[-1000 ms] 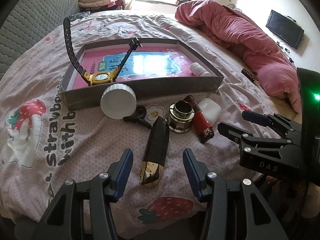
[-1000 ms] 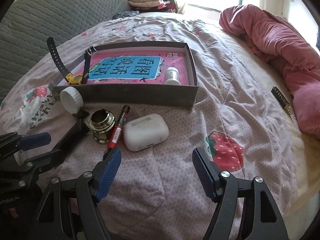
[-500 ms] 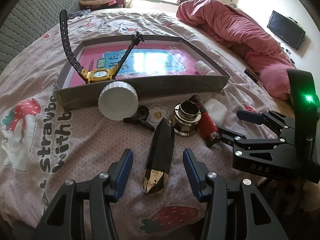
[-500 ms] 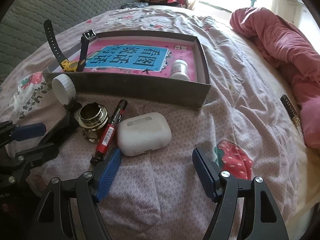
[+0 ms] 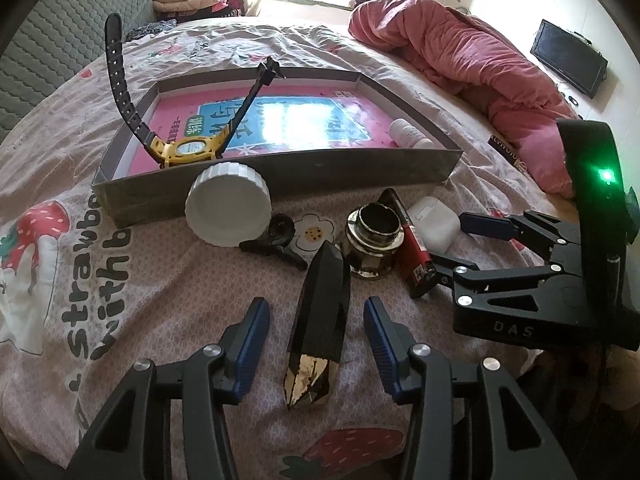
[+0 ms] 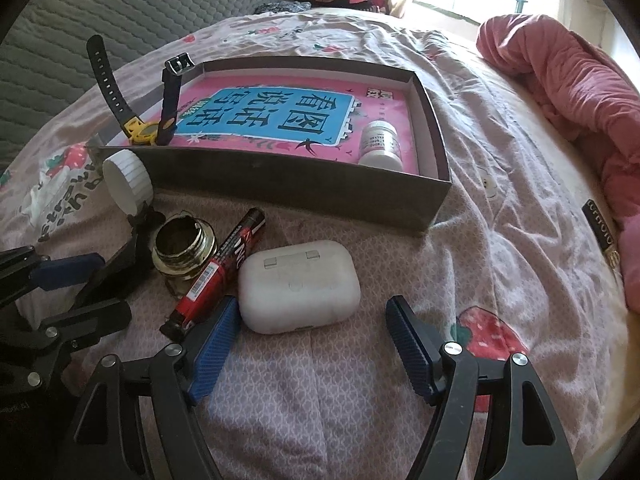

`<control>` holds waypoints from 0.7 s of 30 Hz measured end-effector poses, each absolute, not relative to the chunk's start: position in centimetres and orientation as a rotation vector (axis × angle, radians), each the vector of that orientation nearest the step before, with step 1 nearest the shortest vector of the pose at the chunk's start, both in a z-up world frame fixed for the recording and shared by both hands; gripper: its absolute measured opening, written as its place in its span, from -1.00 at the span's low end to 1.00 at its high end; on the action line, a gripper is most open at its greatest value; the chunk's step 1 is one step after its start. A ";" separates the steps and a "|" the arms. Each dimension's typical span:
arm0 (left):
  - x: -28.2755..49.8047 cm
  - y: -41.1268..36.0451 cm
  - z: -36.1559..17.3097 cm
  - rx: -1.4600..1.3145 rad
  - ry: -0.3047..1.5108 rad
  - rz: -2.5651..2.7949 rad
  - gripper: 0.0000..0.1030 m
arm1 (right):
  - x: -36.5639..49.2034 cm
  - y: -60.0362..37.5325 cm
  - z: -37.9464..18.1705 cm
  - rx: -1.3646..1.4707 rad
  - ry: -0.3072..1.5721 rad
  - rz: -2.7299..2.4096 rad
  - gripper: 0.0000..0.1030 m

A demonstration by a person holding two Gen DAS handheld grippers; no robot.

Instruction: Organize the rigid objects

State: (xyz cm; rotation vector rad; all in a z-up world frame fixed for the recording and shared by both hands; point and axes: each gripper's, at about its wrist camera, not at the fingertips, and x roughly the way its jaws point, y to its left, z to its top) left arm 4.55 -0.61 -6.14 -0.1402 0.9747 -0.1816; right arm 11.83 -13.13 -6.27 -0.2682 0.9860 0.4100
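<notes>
A shallow grey box [image 5: 280, 172] lined with a pink book holds a yellow watch [image 5: 188, 152] and a small white bottle [image 6: 380, 144]. In front of it lie a white lid [image 5: 228, 204], a black clip [image 5: 276, 240], a brass ring fitting [image 5: 374, 240], a red marker [image 6: 220, 272] and a white earbud case [image 6: 300, 292]. My left gripper [image 5: 316, 332] is open, its fingers either side of a black and gold crystal-shaped object [image 5: 320, 320]. My right gripper [image 6: 312, 344] is open, just short of the earbud case.
Everything lies on a bed with a strawberry-print sheet [image 5: 80, 280]. A pink duvet [image 5: 460, 60] is heaped at the far right, with a dark bar [image 6: 604, 232] beside it. A grey quilted headboard [image 6: 120, 0] stands at the left. A television [image 5: 568, 60] hangs on the wall.
Both grippers have moved forward. The crystal-shaped object now sits deeper between the left fingers, and the earbud case is closer to the right fingers. Both stay open.
</notes>
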 end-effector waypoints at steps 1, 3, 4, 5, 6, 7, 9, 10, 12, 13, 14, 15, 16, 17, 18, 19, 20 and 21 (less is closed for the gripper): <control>4.6 -0.6 -6.2 -0.142 0.974 -0.181 -0.05 | 12.0 -13.1 -6.3 -0.269 0.985 0.412 0.48; 4.6 -0.5 -6.3 -0.143 0.973 -0.182 -0.06 | 12.4 -12.9 -6.4 -0.279 0.979 0.416 0.48; 4.7 -0.5 -6.3 -0.142 0.972 -0.182 -0.06 | 12.6 -12.8 -6.5 -0.285 0.977 0.417 0.48; 4.8 -0.5 -6.3 -0.141 0.971 -0.182 -0.06 | 12.7 -12.6 -6.6 -0.291 0.975 0.420 0.48; 4.8 -0.5 -6.3 -0.140 0.970 -0.181 -0.07 | 12.9 -12.5 -6.6 -0.295 0.974 0.421 0.48; 4.9 -0.5 -6.3 -0.141 0.969 -0.181 -0.08 | 13.0 -12.5 -6.7 -0.295 0.974 0.422 0.48; 4.9 -0.5 -6.3 -0.141 0.967 -0.181 -0.11 | 13.2 -12.5 -6.8 -0.288 0.976 0.424 0.48; 5.0 -0.5 -6.3 -0.141 0.965 -0.180 -0.13 | 13.3 -12.5 -6.8 -0.283 0.977 0.425 0.48; 5.1 -0.5 -6.4 -0.142 0.965 -0.179 -0.14 | 13.3 -12.5 -6.9 -0.280 0.977 0.426 0.48; 5.2 -0.5 -6.4 -0.142 0.965 -0.179 -0.14 | 13.3 -12.5 -6.9 -0.279 0.977 0.425 0.48; 5.2 -0.6 -6.4 -0.139 0.964 -0.178 -0.15 | 13.3 -12.5 -6.9 -0.278 0.978 0.426 0.48; 5.3 -0.7 -6.5 -0.135 0.964 -0.178 -0.17 | 13.3 -12.5 -6.9 -0.278 0.979 0.426 0.48; 5.4 -0.7 -6.6 -0.130 0.966 -0.177 -0.19 | 13.4 -12.6 -6.9 -0.276 0.979 0.428 0.49; 5.4 -0.8 -6.6 -0.120 0.966 -0.174 -0.23 | 13.4 -12.7 -7.0 -0.269 0.980 0.430 0.49; 5.5 -0.9 -6.6 -0.115 0.965 -0.173 -0.23 | 13.4 -12.7 -7.0 -0.265 0.981 0.432 0.49; 5.5 -0.9 -6.7 -0.110 0.964 -0.173 -0.24 | 13.4 -12.8 -7.0 -0.260 0.981 0.434 0.48; 5.5 -1.0 -6.7 -0.105 0.964 -0.172 -0.24 | 13.5 -12.8 -7.0 -0.257 0.981 0.435 0.48; 5.5 -1.1 -6.7 -0.096 0.961 -0.170 -0.24 | 13.4 -12.8 -7.0 -0.257 0.980 0.435 0.48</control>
